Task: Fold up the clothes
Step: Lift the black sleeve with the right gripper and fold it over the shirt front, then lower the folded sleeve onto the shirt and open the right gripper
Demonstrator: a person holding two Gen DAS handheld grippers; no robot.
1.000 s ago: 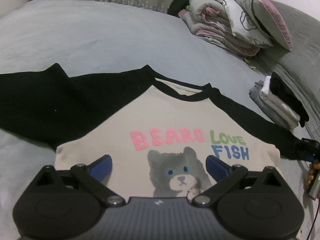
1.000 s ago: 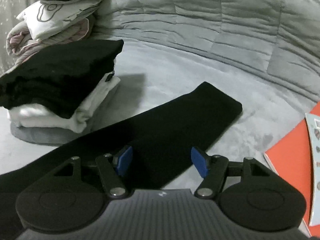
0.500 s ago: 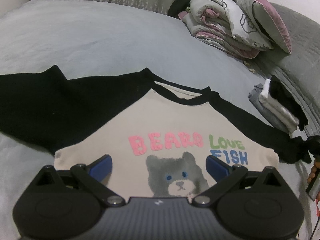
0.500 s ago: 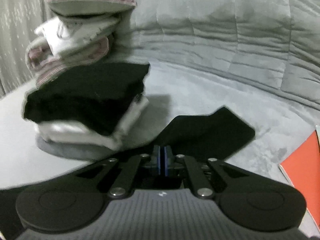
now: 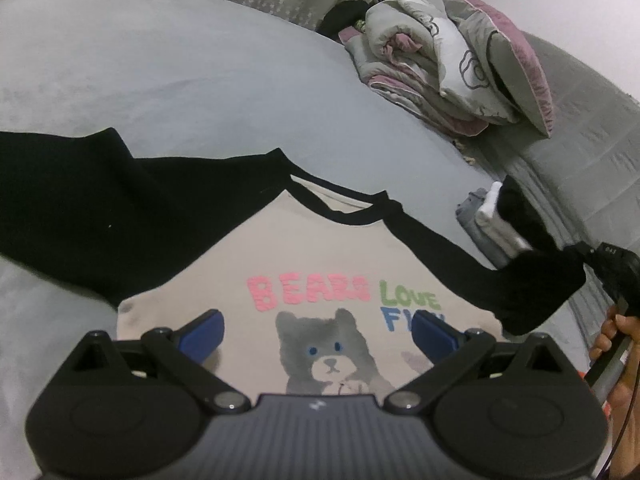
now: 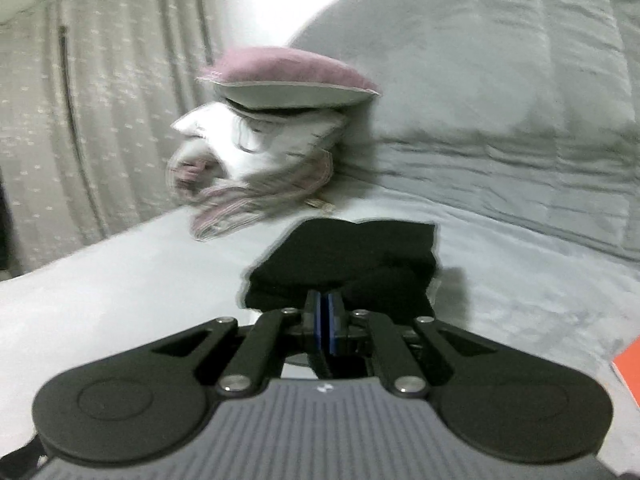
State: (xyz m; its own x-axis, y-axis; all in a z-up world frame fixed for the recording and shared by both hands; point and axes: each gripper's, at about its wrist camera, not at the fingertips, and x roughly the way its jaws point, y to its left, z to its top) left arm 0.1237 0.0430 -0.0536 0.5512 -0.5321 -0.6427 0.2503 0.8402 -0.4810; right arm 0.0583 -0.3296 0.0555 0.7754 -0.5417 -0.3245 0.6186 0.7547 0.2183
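A cream shirt (image 5: 320, 256) with black raglan sleeves and a bear print lies face up on the grey bed. My left gripper (image 5: 318, 332) hovers open over its lower front, blue pads apart, holding nothing. The shirt's left sleeve (image 5: 72, 208) lies spread flat. The right sleeve (image 5: 532, 288) is lifted off the bed and bunched. My right gripper (image 6: 325, 312) is shut on that black sleeve end (image 6: 352, 256), which hangs in front of its pads. The same gripper (image 5: 618, 276) shows at the right edge of the left wrist view, with a hand below it.
A stack of folded clothes (image 5: 492, 220), black on white on grey, sits right of the shirt. Rolled bedding and pillows (image 5: 452, 72) are piled at the back right, pillows (image 6: 288, 80) also seen ahead. A grey quilted headboard (image 6: 520, 120) rises behind. An orange object (image 6: 628, 364) lies at the right edge.
My right gripper closed on the right sleeve end, then lifted it and carried it inward toward the shirt body. The left gripper stayed open over the shirt's front.
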